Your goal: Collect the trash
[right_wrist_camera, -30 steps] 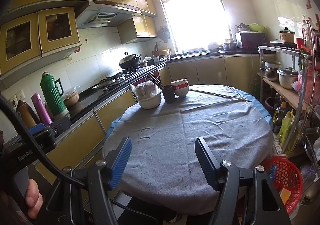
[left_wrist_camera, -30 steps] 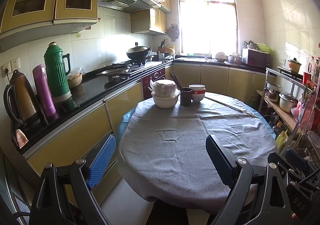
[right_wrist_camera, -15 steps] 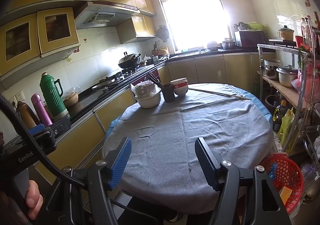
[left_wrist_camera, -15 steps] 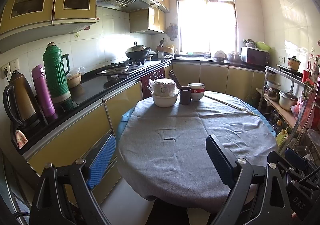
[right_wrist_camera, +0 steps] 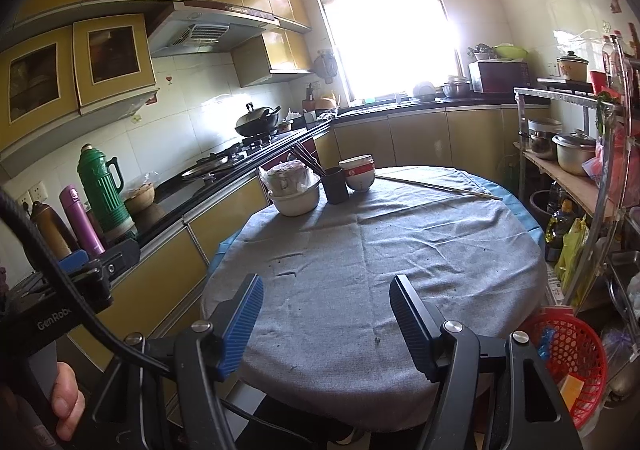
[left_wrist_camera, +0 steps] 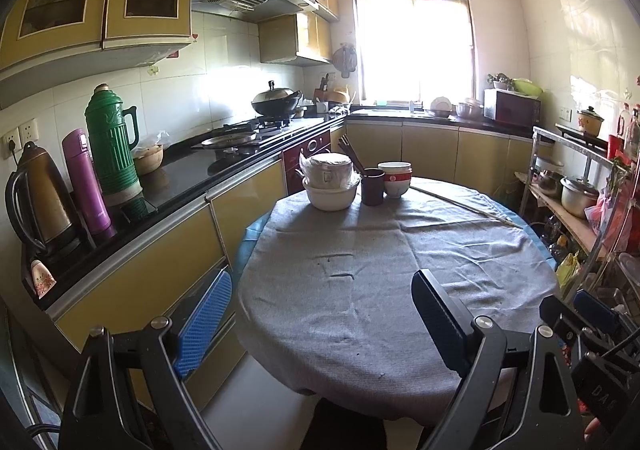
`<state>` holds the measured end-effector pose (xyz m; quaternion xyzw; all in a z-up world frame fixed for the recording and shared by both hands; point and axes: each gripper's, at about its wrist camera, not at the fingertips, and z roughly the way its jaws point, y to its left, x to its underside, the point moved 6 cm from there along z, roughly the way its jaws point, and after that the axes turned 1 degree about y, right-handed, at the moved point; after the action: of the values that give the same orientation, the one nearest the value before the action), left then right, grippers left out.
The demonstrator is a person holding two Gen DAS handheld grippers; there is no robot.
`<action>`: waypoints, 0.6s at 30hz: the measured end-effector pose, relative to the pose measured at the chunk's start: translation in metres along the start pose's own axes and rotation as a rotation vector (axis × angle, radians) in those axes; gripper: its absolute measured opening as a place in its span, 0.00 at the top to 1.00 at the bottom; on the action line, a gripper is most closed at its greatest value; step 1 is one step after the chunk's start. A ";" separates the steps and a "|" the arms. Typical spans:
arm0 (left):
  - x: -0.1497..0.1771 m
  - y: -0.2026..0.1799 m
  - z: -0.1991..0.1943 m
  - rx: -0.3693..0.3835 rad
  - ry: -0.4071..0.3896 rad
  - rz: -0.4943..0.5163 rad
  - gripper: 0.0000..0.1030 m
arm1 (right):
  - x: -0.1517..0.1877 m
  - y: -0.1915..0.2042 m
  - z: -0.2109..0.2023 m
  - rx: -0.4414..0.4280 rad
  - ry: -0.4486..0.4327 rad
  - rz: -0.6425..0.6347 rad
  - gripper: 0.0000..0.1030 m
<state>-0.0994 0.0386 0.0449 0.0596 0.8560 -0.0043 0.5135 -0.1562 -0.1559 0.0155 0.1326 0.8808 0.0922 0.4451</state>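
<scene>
In the left wrist view, the left tongs (left_wrist_camera: 322,324) fill the bottom of the frame with their blue pads spread wide and nothing between them. They hang over the near edge of a round tabletop (left_wrist_camera: 400,270) covered in grey cloth. At the far side of the cloth, in the centre of the frame, stand a white bowl (left_wrist_camera: 331,196) holding a bagged container, a dark cup (left_wrist_camera: 372,186) with chopsticks in it, and a red-and-white bowl (left_wrist_camera: 395,178). A long thin stick (left_wrist_camera: 464,206) lies on the cloth to their right.

In the right wrist view, the right tongs (right_wrist_camera: 326,324) sit at the bottom centre, parted with nothing between the pads. Small dark specks (right_wrist_camera: 377,339) lie on the cloth between and beyond the pads; what they are cannot be made out. A red basket (right_wrist_camera: 568,366) with scraps inside sits in the lower right of the frame, beside the tabletop. A hand (right_wrist_camera: 66,398) shows at the lower left, gripping the other handle.
</scene>
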 end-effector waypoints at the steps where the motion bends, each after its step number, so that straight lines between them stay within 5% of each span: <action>1: 0.000 0.000 0.001 -0.002 0.002 0.002 0.11 | -0.001 -0.001 0.002 -0.002 0.001 0.003 0.33; 18: -0.012 -0.011 0.038 -0.036 0.042 0.002 0.11 | -0.028 -0.015 0.040 0.019 0.014 -0.027 0.33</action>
<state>-0.0621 0.0241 0.0367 0.0514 0.8664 0.0127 0.4965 -0.1102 -0.1772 0.0086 0.1242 0.8864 0.0788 0.4389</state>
